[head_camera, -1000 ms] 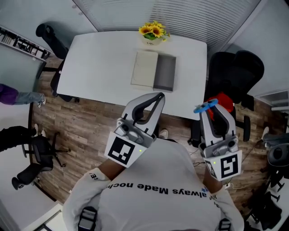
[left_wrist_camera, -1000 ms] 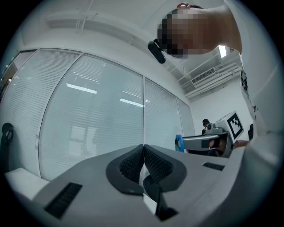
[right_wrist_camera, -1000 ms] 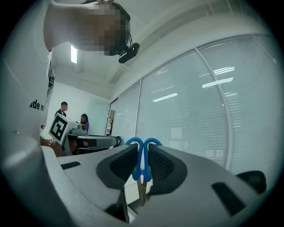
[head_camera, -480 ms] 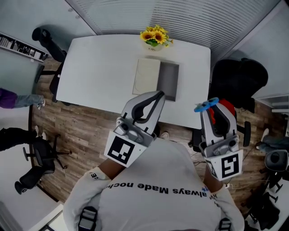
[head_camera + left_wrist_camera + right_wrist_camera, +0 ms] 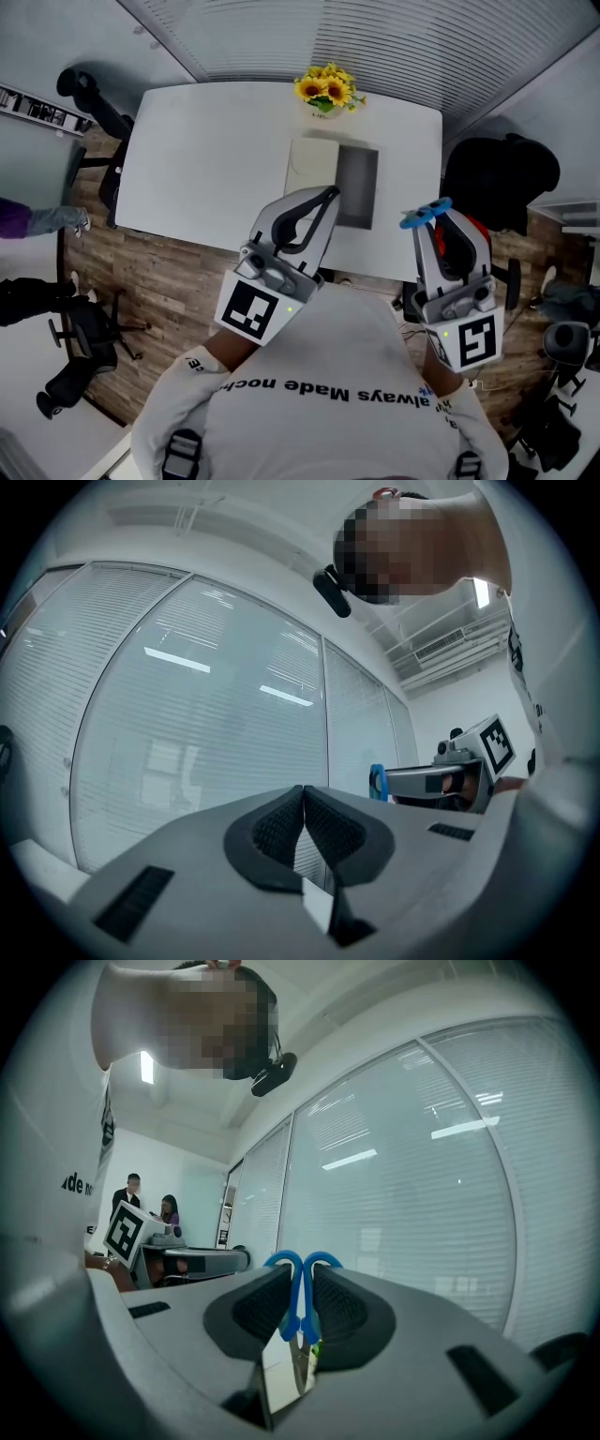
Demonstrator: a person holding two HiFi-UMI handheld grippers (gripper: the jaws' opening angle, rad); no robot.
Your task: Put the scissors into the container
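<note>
My right gripper (image 5: 439,213) is shut on blue-handled scissors (image 5: 425,216), held up in the air just off the table's right front corner; in the right gripper view the blue handles (image 5: 301,1290) sit pinched between the jaws. The open grey container (image 5: 356,185) lies on the white table (image 5: 216,150) beside its cream lid (image 5: 311,167). My left gripper (image 5: 330,197) is shut with nothing in it, its tip above the container's near left corner. In the left gripper view its pads (image 5: 302,825) touch, and the right gripper (image 5: 377,782) shows beyond.
A pot of yellow flowers (image 5: 326,91) stands at the table's far edge. A black office chair (image 5: 502,178) is at the table's right end, with more chairs (image 5: 75,323) on the wood floor to the left. White blinds run behind the table.
The view has shifted forward, so the table and container sit lower and closer under both grippers. Both grippers keep their grip states, the right still holding the scissors.
</note>
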